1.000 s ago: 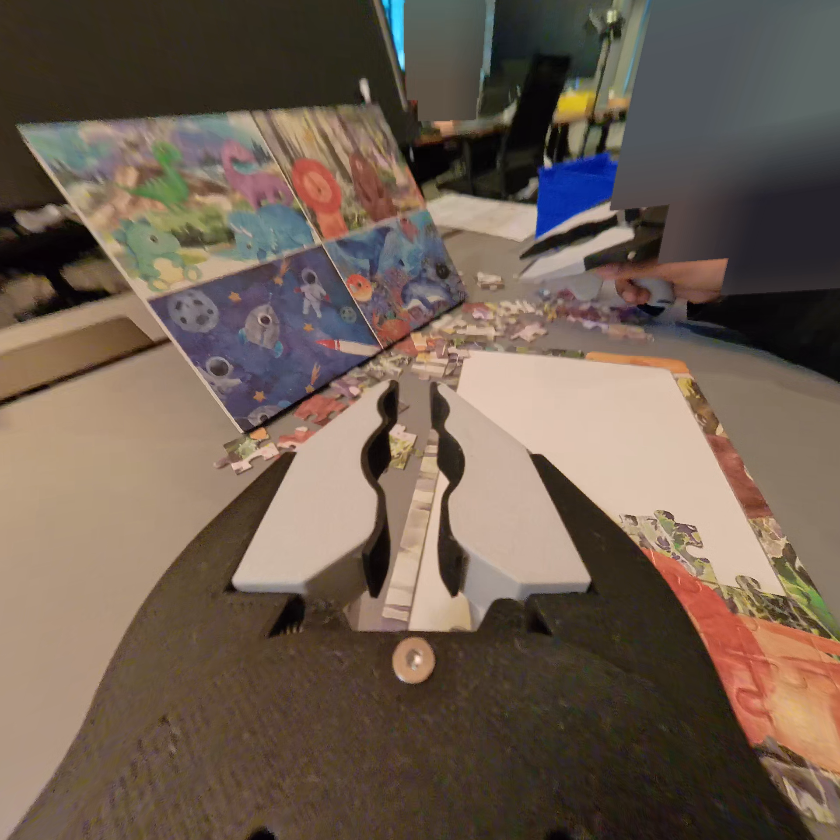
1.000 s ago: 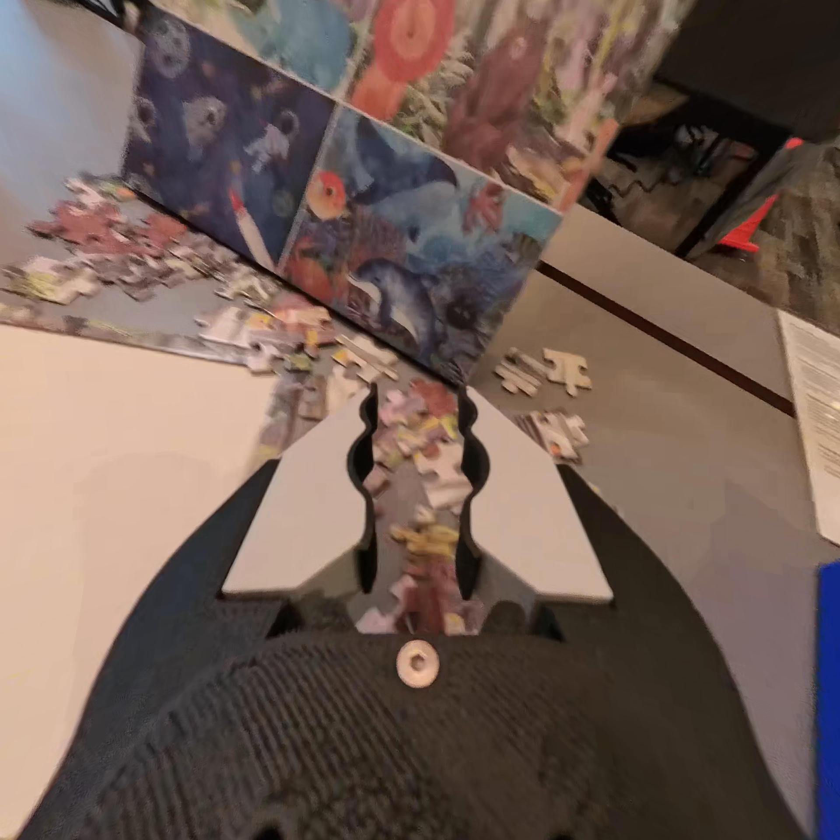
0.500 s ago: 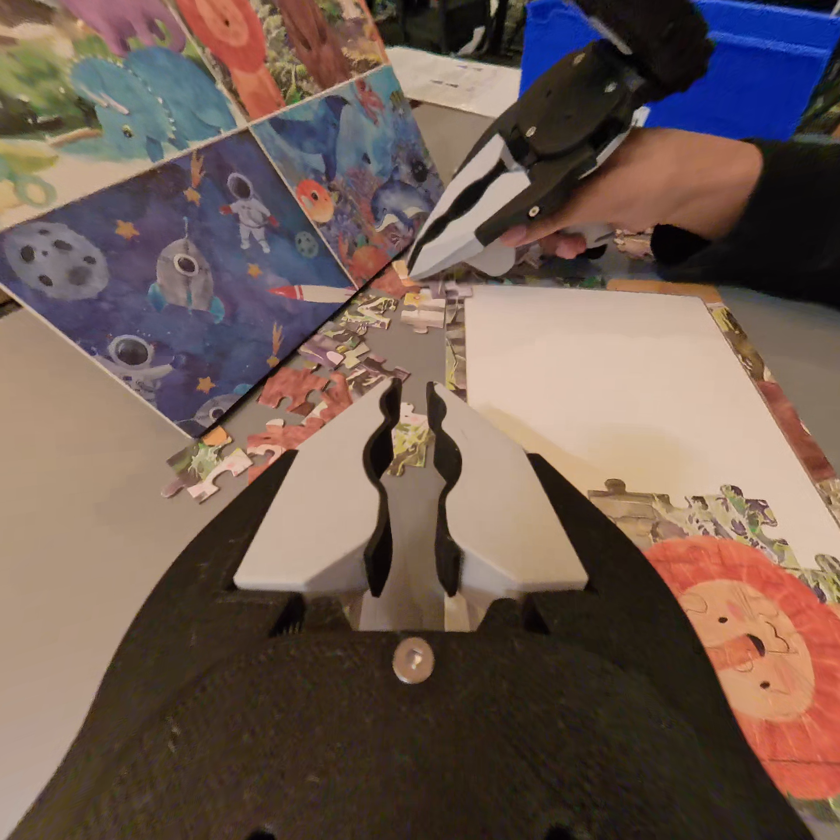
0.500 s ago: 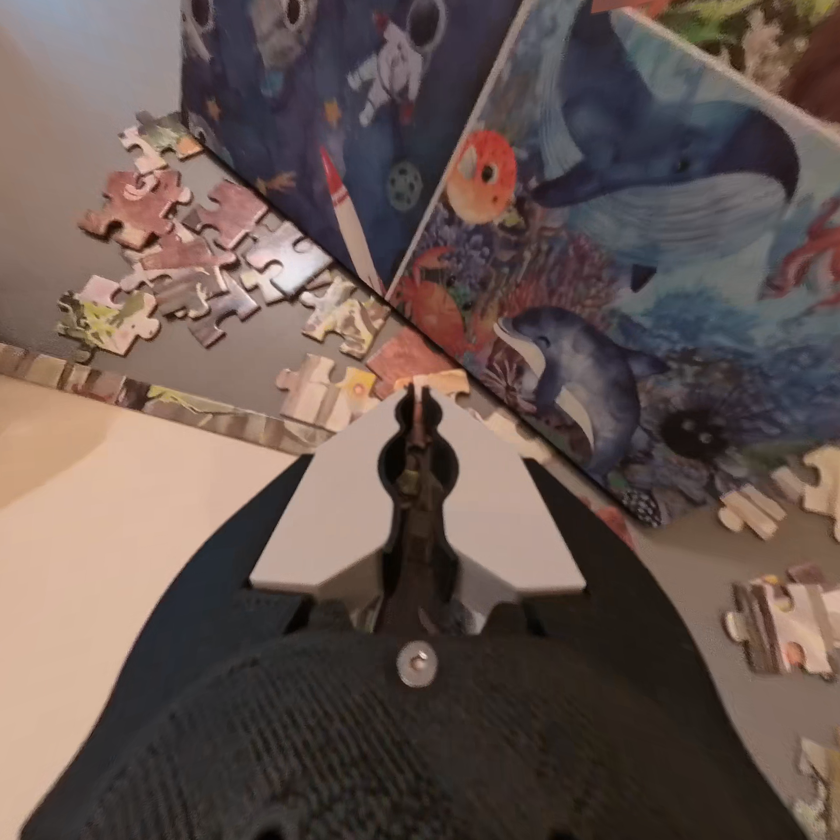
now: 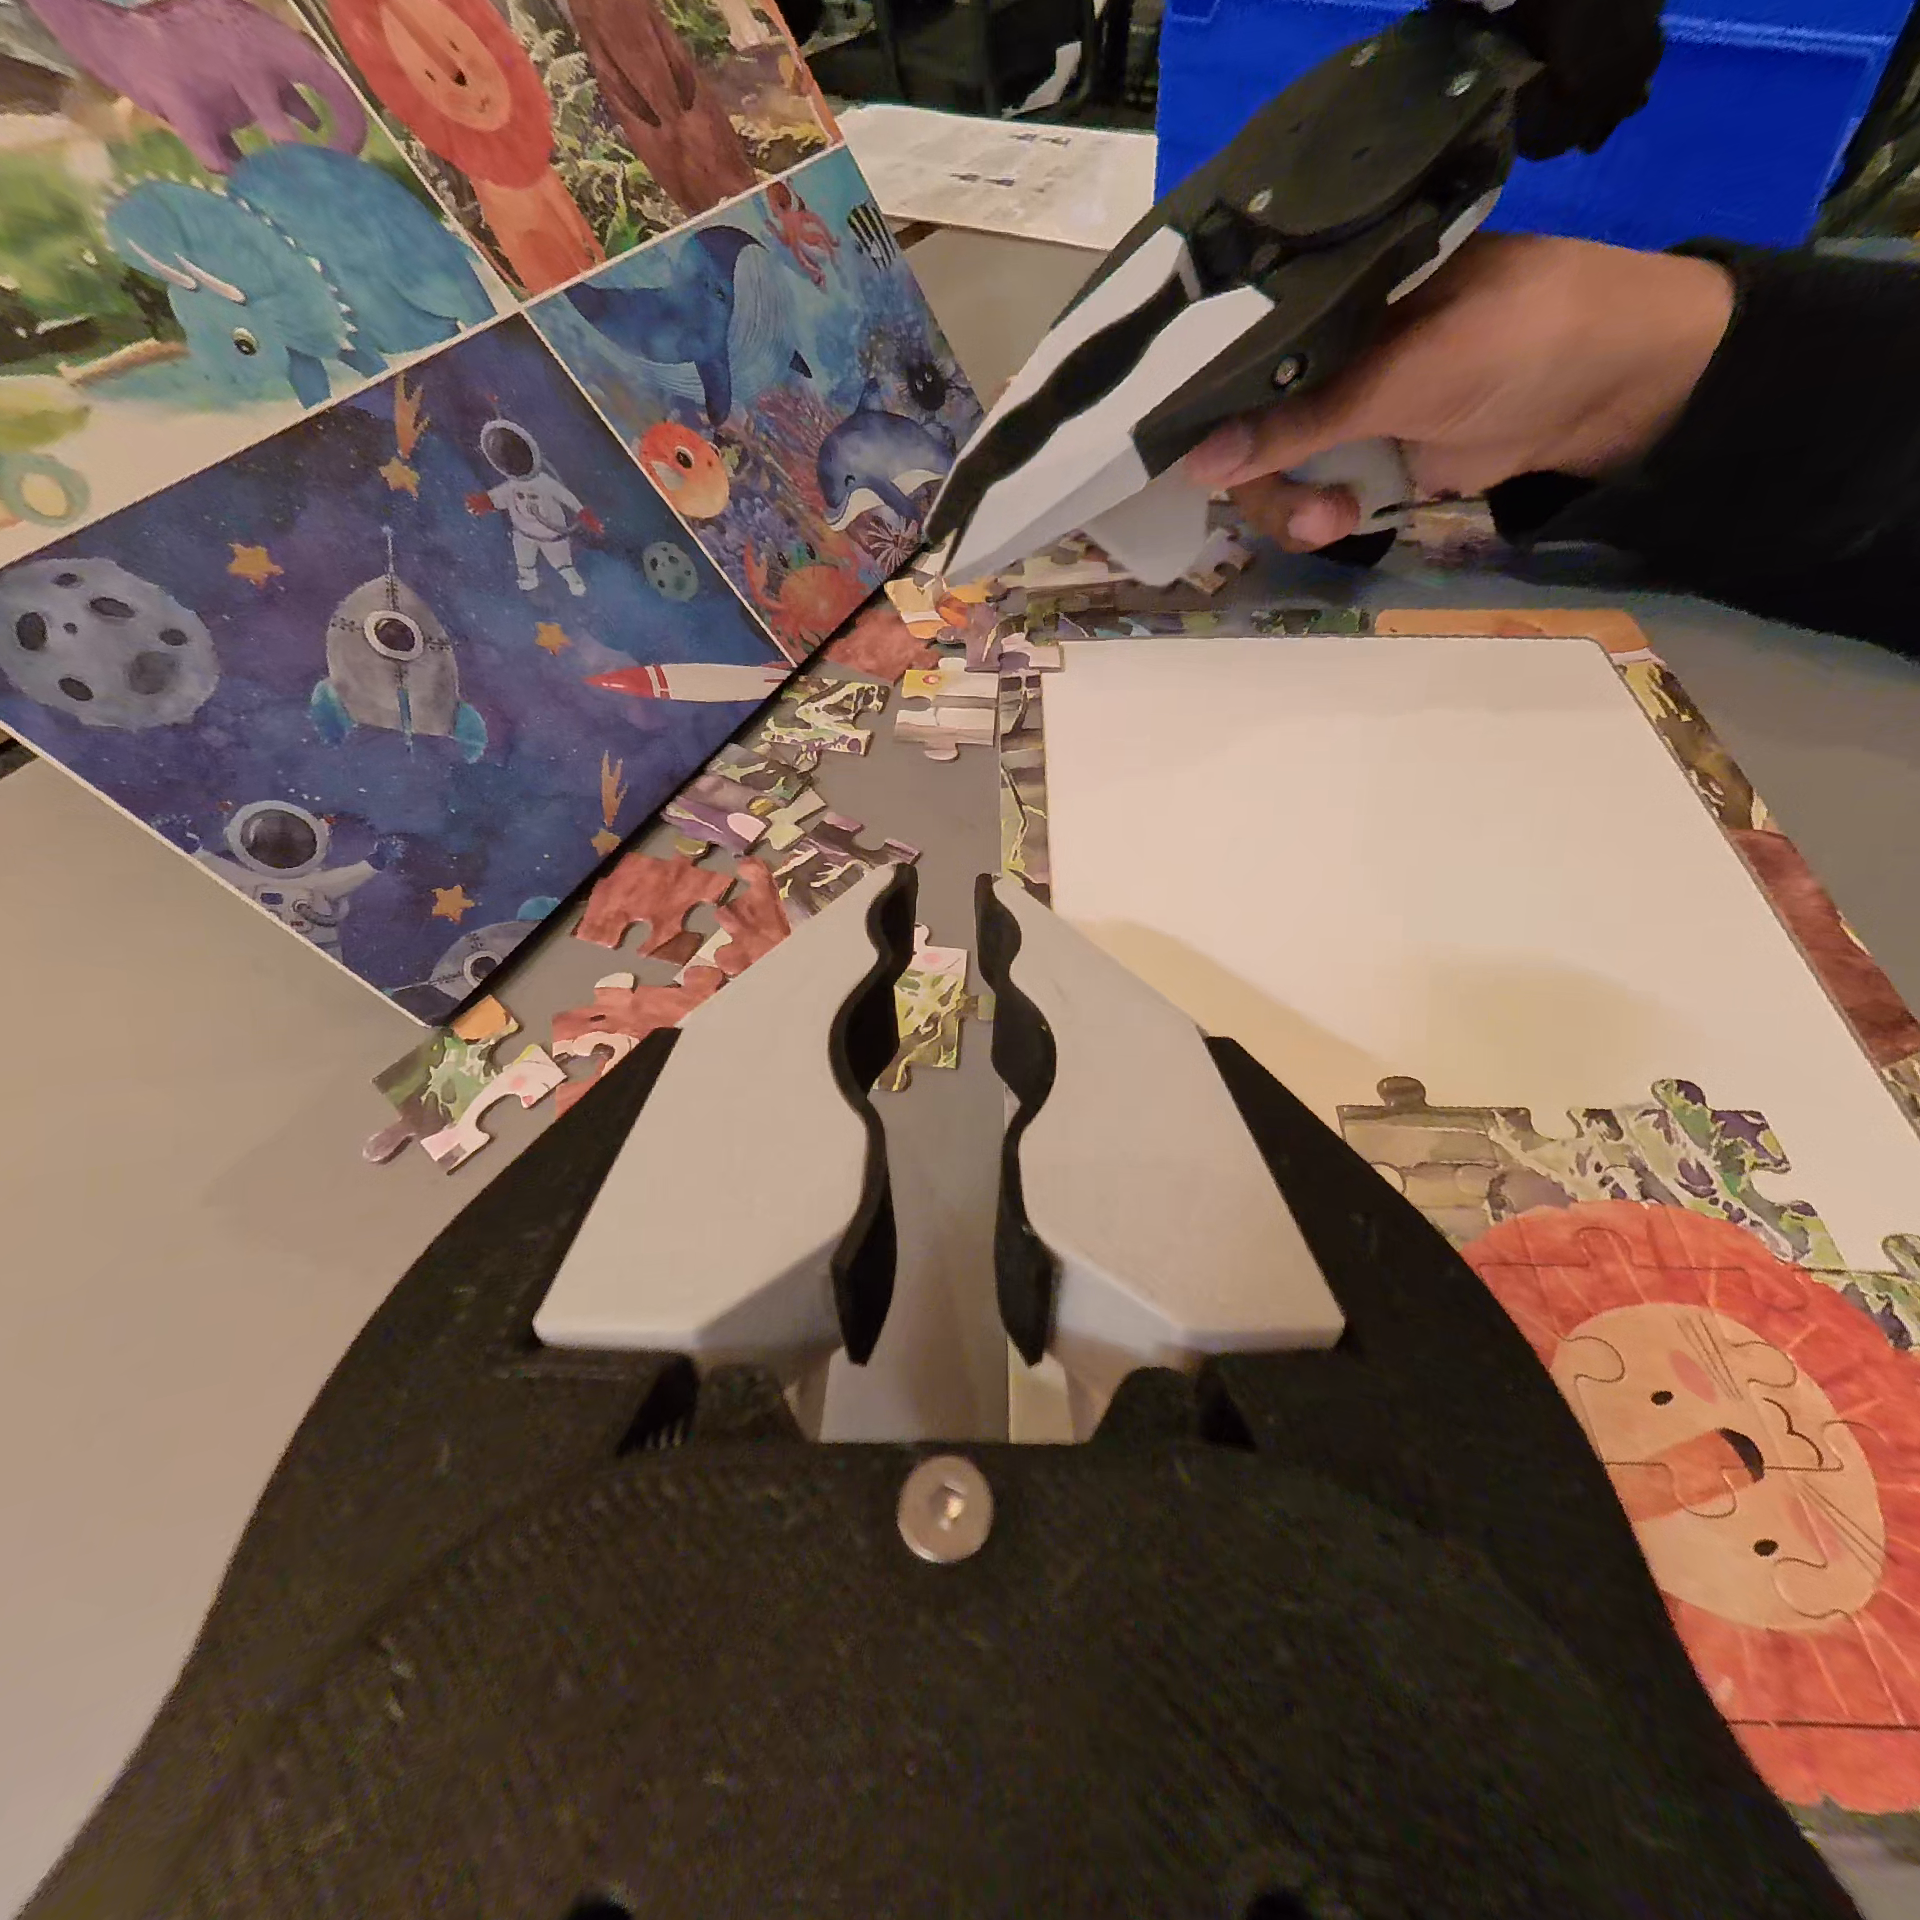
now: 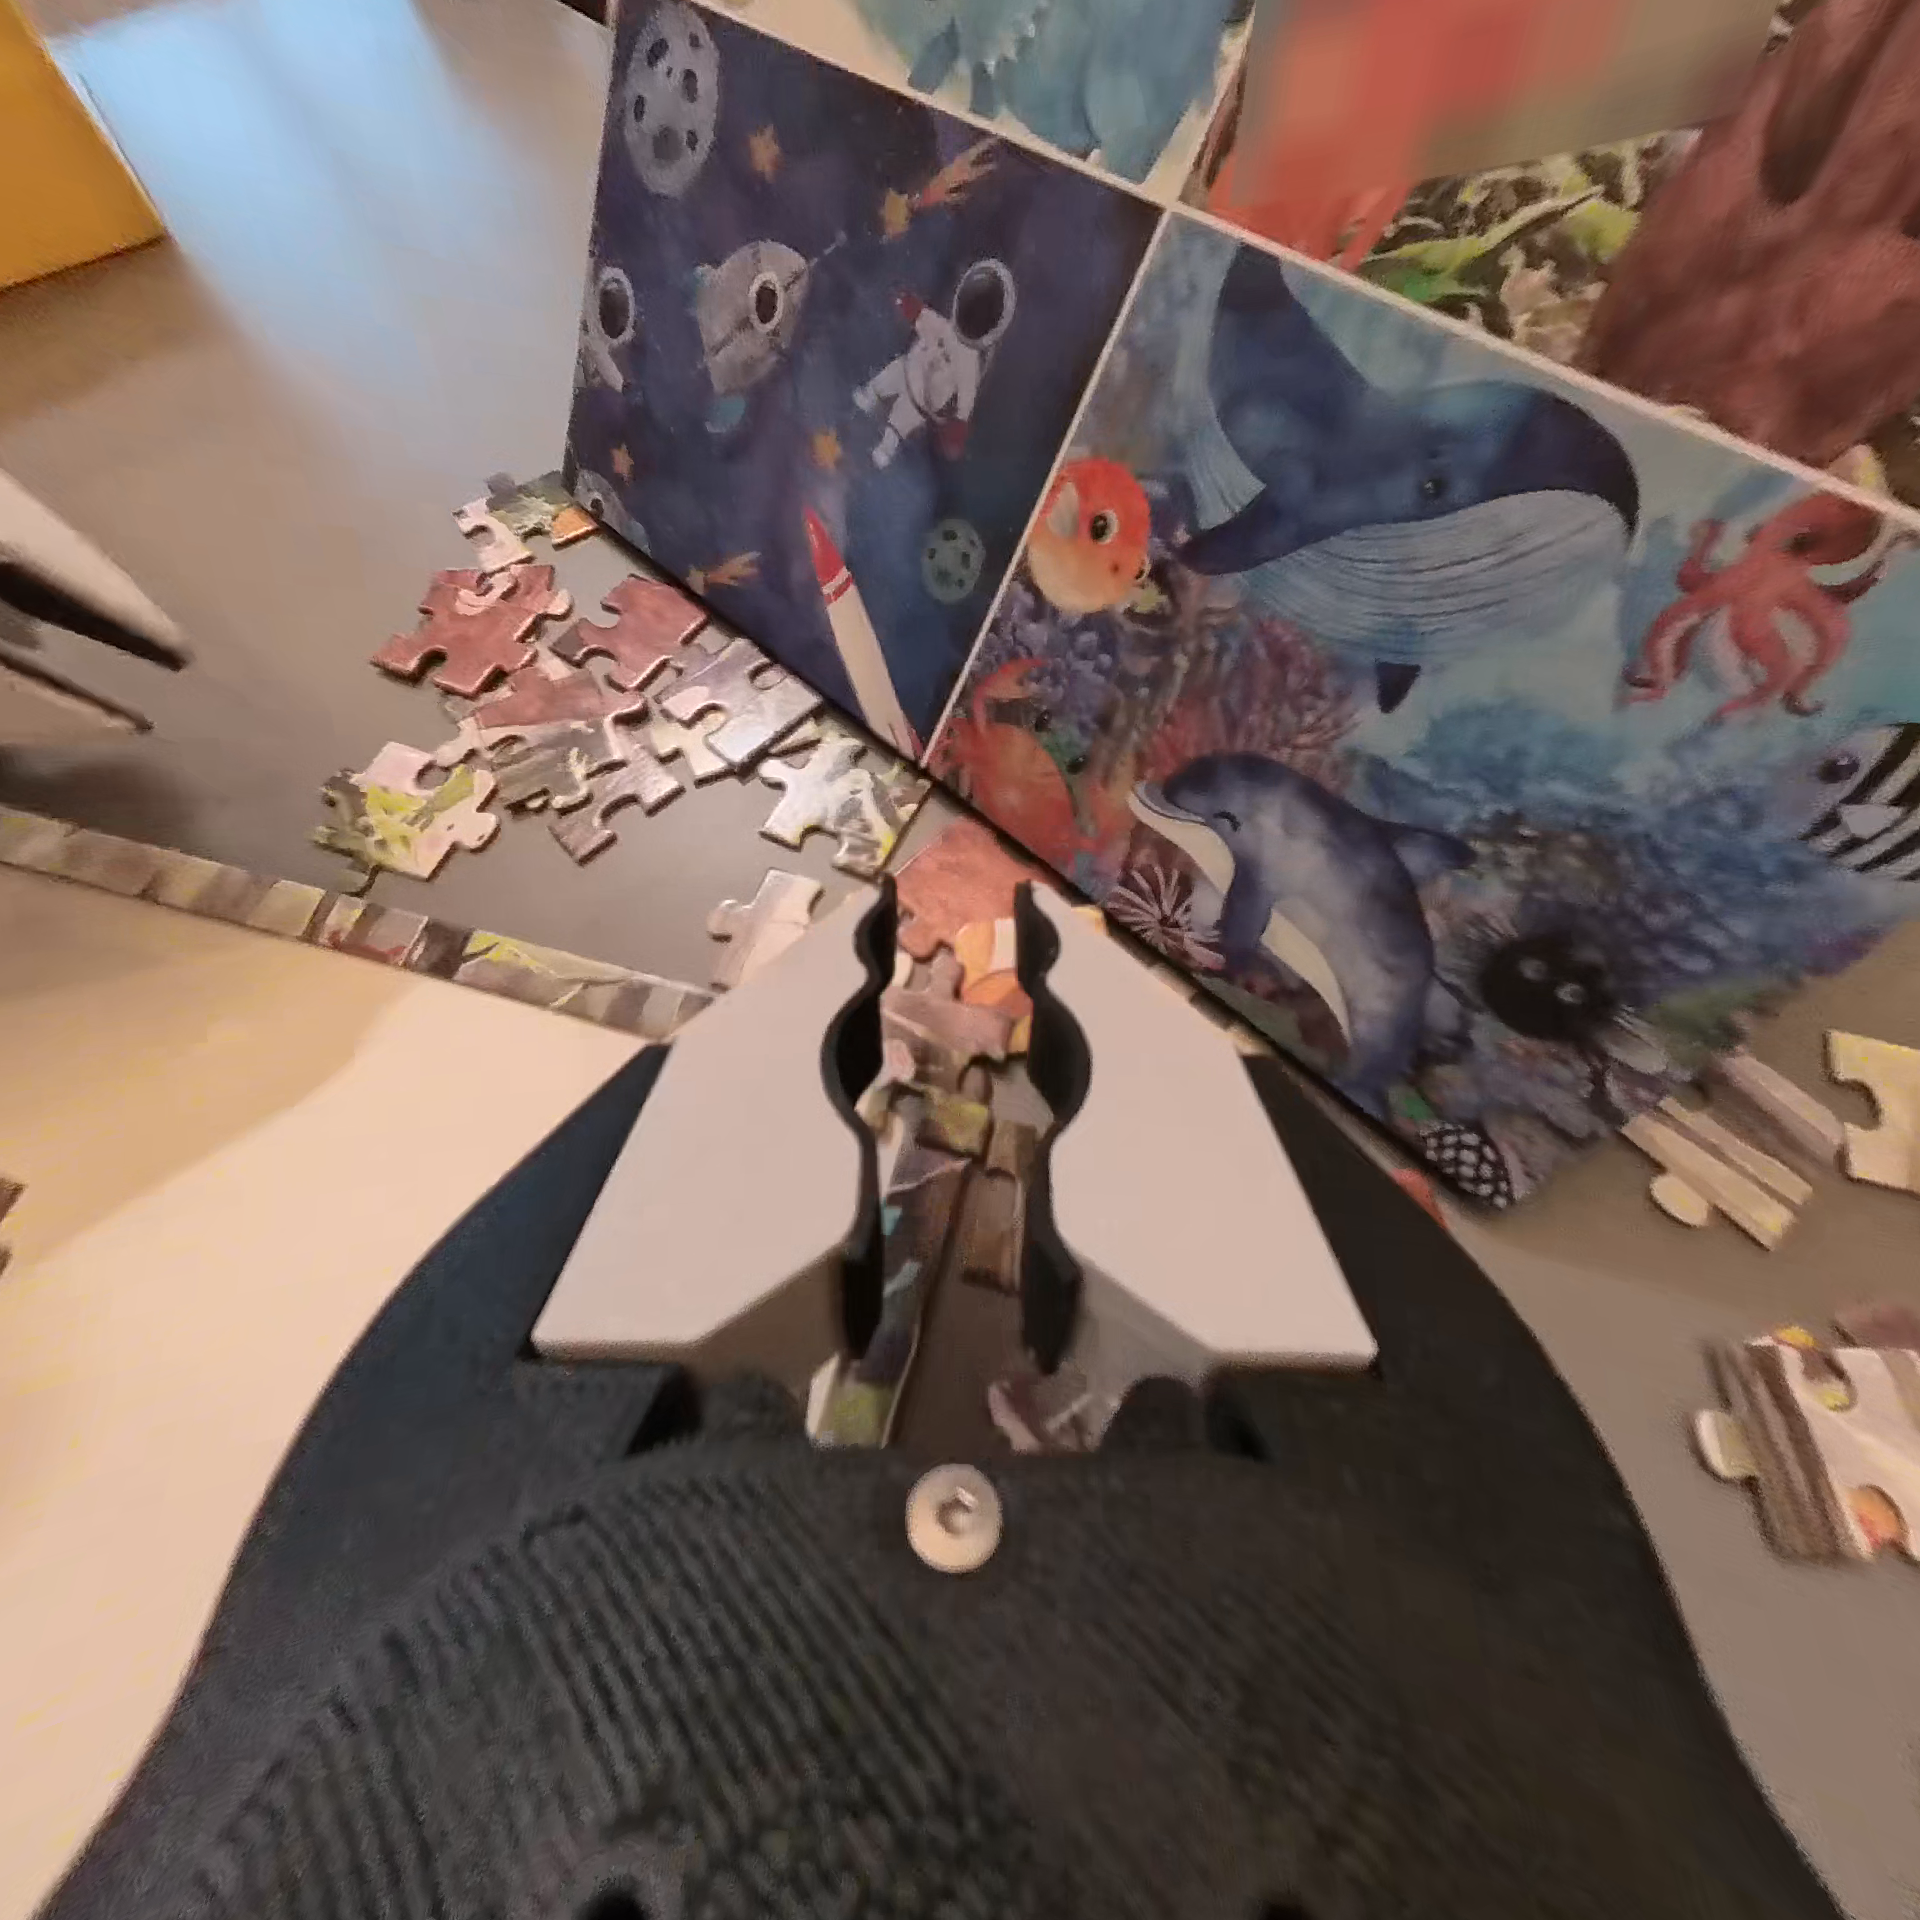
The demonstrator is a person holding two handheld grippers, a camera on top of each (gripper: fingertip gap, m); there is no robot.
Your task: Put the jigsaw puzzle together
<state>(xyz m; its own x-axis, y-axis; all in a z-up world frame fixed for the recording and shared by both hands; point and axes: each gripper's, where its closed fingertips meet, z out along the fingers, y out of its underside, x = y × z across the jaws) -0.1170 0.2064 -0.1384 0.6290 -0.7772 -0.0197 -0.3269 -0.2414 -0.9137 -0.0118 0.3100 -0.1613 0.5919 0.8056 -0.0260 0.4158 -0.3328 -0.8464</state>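
The white puzzle board (image 5: 1403,831) has a built border and a finished orange lion corner (image 5: 1714,1455). Loose pieces (image 5: 727,904) lie between it and the leaning picture board (image 5: 416,520). My left gripper (image 5: 943,894) is open by a narrow gap, low over a green piece (image 5: 935,1018) on the table. My right gripper (image 6: 954,914) is open over a brown piece (image 6: 951,883) and an orange-and-white piece (image 6: 987,961) at the foot of the picture board (image 6: 1351,623). It also shows in the left wrist view (image 5: 940,556), nose down.
A blue bin (image 5: 1714,125) and a paper sheet (image 5: 987,166) sit at the back. A hand (image 5: 1507,395) holds the right gripper. More loose pieces (image 6: 499,634) lie left of the right gripper, and others (image 6: 1818,1444) lie to its right. There is about 15 cm between the tips of the two grippers. To the brown piece (image 6: 951,883): right tips about 4 cm, left tips about 15 cm. My left wrist view (image 5: 882,648) looks at it from another angle.
My right gripper closed half a second ago at the foot of the picture board and now stands open again there. My left gripper moved slightly forward toward the loose pieces.
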